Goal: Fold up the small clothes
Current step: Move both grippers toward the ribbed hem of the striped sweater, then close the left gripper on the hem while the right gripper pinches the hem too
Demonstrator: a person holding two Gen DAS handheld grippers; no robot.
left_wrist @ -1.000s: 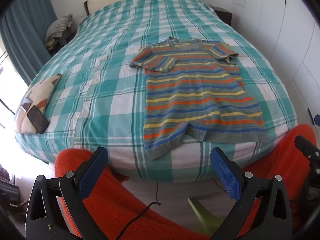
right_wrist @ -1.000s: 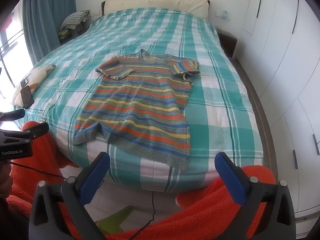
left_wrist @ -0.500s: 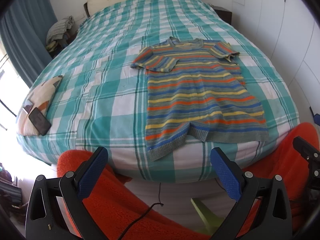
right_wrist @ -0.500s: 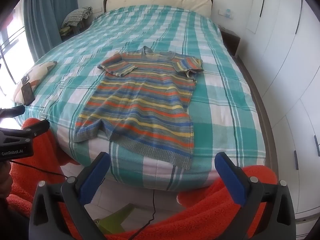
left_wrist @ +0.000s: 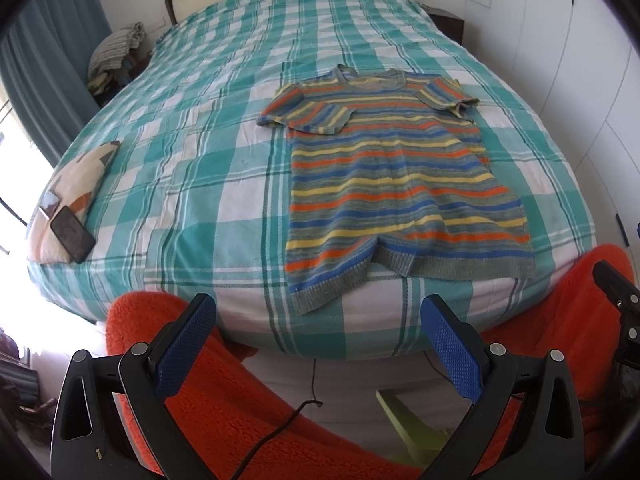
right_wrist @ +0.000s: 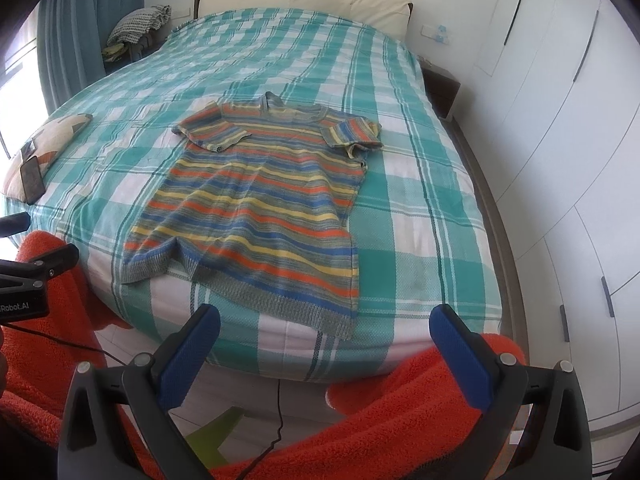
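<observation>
Left gripper (left_wrist: 318, 344): blue-padded fingers spread wide, nothing between them, held off the near edge of the bed. Right gripper (right_wrist: 325, 350): same, fingers spread wide and holding nothing.

Striped knit short-sleeved sweater (left_wrist: 396, 184) in orange, yellow, blue and grey lies flat on the teal-and-white checked bedspread (left_wrist: 208, 168), beyond the left fingers and shifted toward the right fingertip; its ribbed grey hem is the part nearest the fingers, neckline farthest. Left half of the hem sags lower over the bed edge, with a pucker at mid-hem. From the right wrist view the sweater (right_wrist: 264, 208) sits ahead of the fingers, leaning toward the left fingertip, hem corner hanging just past the mattress edge. Both sleeves lie folded in over the chest.

Orange fleece fabric (left_wrist: 224, 408) fills the space under and behind both pairs of fingers. Black phone (left_wrist: 73, 234) rests on a cream patterned cushion (left_wrist: 76, 184) far beyond the left fingertip, well apart from the sweater. White wardrobe doors (right_wrist: 568, 128) beyond the right fingertip.
</observation>
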